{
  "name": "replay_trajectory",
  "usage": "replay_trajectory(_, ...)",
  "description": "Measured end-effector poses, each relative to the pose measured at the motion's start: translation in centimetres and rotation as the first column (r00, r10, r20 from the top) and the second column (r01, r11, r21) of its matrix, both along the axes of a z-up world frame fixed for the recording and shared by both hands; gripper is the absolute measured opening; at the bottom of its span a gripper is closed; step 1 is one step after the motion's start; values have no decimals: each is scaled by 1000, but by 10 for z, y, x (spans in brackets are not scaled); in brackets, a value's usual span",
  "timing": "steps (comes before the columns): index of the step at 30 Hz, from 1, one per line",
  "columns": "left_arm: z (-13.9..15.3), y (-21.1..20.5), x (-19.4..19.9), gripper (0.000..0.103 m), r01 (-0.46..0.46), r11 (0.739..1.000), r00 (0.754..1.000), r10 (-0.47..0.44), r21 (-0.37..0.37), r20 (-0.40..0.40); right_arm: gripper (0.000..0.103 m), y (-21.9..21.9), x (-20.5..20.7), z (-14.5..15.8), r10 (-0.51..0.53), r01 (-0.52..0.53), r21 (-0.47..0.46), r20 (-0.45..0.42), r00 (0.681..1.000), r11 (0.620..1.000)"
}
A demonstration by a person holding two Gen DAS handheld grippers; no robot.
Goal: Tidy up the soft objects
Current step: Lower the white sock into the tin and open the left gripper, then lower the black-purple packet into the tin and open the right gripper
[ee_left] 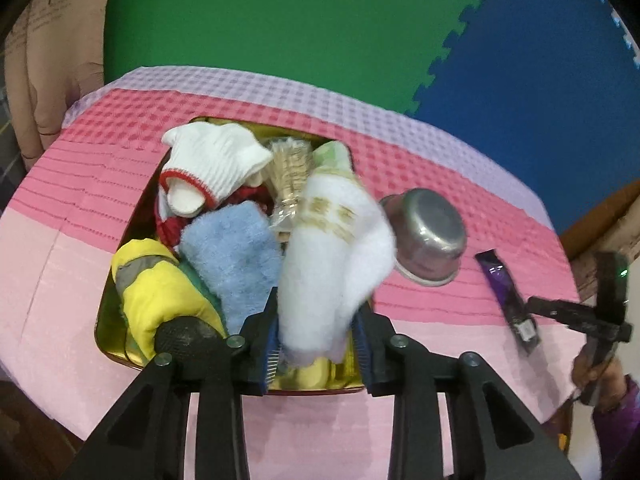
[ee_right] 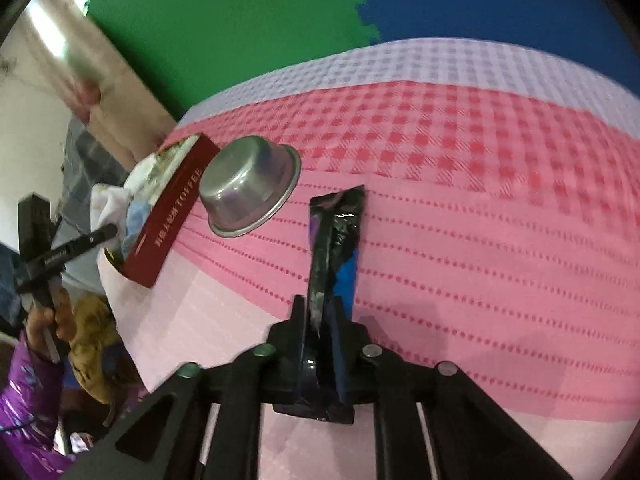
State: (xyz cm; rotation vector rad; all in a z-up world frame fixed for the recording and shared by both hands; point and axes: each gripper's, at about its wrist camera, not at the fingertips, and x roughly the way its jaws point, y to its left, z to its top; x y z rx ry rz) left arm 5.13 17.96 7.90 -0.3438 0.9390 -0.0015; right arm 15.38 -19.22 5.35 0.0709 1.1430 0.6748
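A gold tin box (ee_left: 105,320) sits on the pink cloth, packed with soft things: a white glove with red trim (ee_left: 212,160), a blue fluffy cloth (ee_left: 232,256), a yellow cloth (ee_left: 160,292). My left gripper (ee_left: 318,320) is shut on a white towel with gold pattern (ee_left: 332,256), held over the box's near right part. My right gripper (ee_right: 320,316) is shut on a black and purple packet (ee_right: 334,232), held just above the cloth. The box shows at the left of the right wrist view, with its dark red side (ee_right: 168,216).
An upturned steel bowl (ee_left: 428,236) lies on the cloth right of the box and also shows in the right wrist view (ee_right: 248,188). A wrapped straw brush (ee_left: 288,176) stands in the box. Green and blue foam mats (ee_left: 280,12) lie beyond the table.
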Motion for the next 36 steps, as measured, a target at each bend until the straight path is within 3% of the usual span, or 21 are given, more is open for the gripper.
replay_trajectory(1, -1, -1, 0, 33, 7, 1000, 1000, -7, -2, -4, 50, 4, 3, -1, 6, -6, -19, -6, 1000, 1000)
replay_trajectory(2, -4, -1, 1, 36, 10, 1000, 1000, -10, 2, -10, 55, 10, 5, 0, 11, -12, -52, -3, 1000, 999)
replay_trajectory(4, -7, -2, 0, 53, 0, 1000, 1000, 1, 22, -20, 55, 24, 8, -2, 32, -30, -118, 20, 999, 993)
replay_trajectory(6, -8, -3, 0, 60, -1, 1000, 1000, 1, 19, -26, 55, 37, 11, -10, 61, -62, -156, -11, 998, 986)
replay_trajectory(8, -8, -1, -1, 60, -15, 1000, 1000, 16, 24, -23, 55, 39, 12, -17, 52, -56, -185, -30, 998, 981)
replay_trajectory(9, -6, 0, -2, 61, -23, 999, 1000, 24, 24, -20, 53, 40, 12, -20, 42, -46, -190, -26, 999, 981)
replay_trajectory(10, -4, 0, -5, 64, -33, 999, 999, 33, 25, -16, 36, 41, 10, -19, 48, -49, -195, -12, 999, 979)
replay_trajectory(11, 1, 2, -9, 67, -54, 998, 998, 54, 30, -11, 25, 44, 9, -20, 58, -57, -225, -2, 998, 973)
replay_trajectory(17, 30, 7, -48, 88, -179, 984, 979, 176, 23, 104, 25, 24, 10, -22, -2, -4, -86, -68, 998, 996)
replay_trajectory(21, 38, 6, -76, 92, -217, 976, 965, 213, 7, 153, 25, -6, 10, -12, -33, 56, 170, -135, 990, 984)
replay_trajectory(23, 38, 2, -86, 93, -225, 974, 963, 218, 31, 158, 25, -11, 5, -6, -57, 73, 153, -104, 993, 985)
replay_trajectory(26, 33, -4, -97, 93, -221, 974, 966, 212, 52, 149, 25, -20, 0, -6, -83, 110, 202, -140, 987, 973)
replay_trajectory(29, 29, -10, -106, 93, -212, 975, 969, 202, 61, 143, 25, -22, -11, 6, -73, 98, 225, -115, 991, 970)
replay_trajectory(36, 28, -13, -117, 93, -232, 967, 964, 214, 108, 158, 25, 51, -12, 52, 43, -12, 353, -79, 996, 936)
